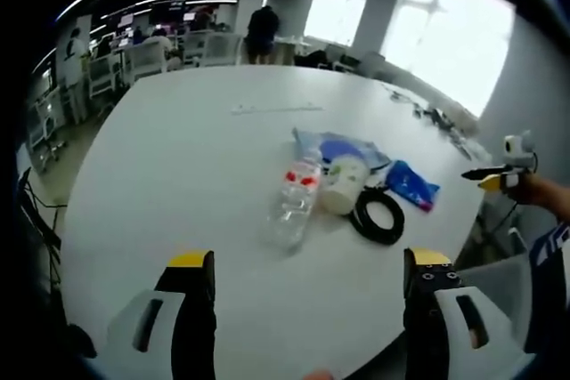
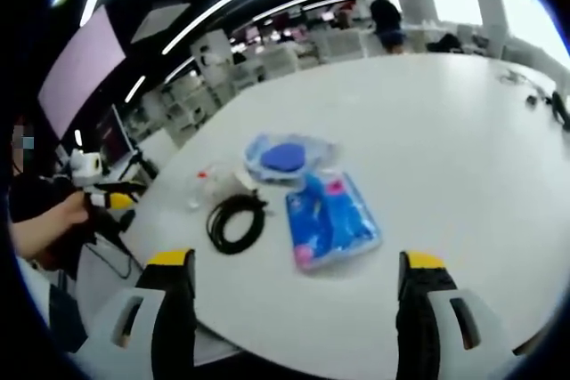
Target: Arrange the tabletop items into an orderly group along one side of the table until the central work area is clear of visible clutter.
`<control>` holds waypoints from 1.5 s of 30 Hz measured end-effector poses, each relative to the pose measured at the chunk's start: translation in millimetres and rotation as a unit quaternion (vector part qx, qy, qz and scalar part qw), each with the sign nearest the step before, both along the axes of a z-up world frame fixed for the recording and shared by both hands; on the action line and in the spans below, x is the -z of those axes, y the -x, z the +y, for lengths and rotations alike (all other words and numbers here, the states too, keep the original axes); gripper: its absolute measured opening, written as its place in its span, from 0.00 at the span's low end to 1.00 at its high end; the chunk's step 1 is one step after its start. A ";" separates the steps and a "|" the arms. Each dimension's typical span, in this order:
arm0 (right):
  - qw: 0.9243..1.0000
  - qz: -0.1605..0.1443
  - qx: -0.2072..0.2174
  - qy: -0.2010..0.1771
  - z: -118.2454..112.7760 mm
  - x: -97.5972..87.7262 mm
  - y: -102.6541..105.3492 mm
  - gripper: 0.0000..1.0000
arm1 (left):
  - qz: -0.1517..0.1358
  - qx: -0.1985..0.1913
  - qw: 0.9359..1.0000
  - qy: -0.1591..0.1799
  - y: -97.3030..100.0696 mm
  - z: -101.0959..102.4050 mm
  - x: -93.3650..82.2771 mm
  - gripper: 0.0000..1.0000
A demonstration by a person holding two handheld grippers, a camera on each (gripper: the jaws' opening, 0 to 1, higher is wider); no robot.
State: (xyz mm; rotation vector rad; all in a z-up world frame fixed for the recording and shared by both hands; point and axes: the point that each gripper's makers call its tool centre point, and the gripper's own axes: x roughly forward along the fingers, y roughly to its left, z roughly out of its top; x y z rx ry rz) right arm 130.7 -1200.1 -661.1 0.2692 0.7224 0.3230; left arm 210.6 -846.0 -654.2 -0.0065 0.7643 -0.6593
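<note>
A small heap of items lies on the white round table (image 1: 178,175). A clear plastic bottle (image 1: 294,202) with a red label lies on its side, touching a white cup (image 1: 343,184). Beside them are a black cable coil (image 1: 378,215), a blue packet (image 1: 411,184) and a clear bag with a blue item inside (image 1: 343,147). My left gripper (image 1: 310,278) is open, short of the bottle and holding nothing. My right gripper (image 2: 296,278) is open and empty, just short of the blue packet (image 2: 331,218). The cable coil (image 2: 236,220), the clear bag (image 2: 287,157) and the bottle (image 2: 207,186) lie beyond it.
A thin pale strip (image 1: 276,109) lies further out on the table. Dark cables (image 1: 427,115) sit near the table's far right edge. A hand holds the other gripper (image 1: 488,175) at the table's rim. Desks, chairs and people fill the room behind.
</note>
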 end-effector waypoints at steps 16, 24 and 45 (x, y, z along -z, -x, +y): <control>1.000 -0.009 -0.011 -0.008 12.0 -1.2 -13.6 0.92 | 0.008 0.018 1.000 -0.009 -9.5 -4.5 8.1 0.84; 1.000 -0.010 -0.026 -0.008 24.9 0.2 -21.0 0.91 | 0.011 0.031 0.999 -0.019 -15.2 -7.9 13.8 0.84; 0.997 -0.029 -0.039 -0.052 65.4 -7.9 -47.2 0.86 | 0.022 0.037 0.999 -0.019 -22.5 -8.4 22.0 0.83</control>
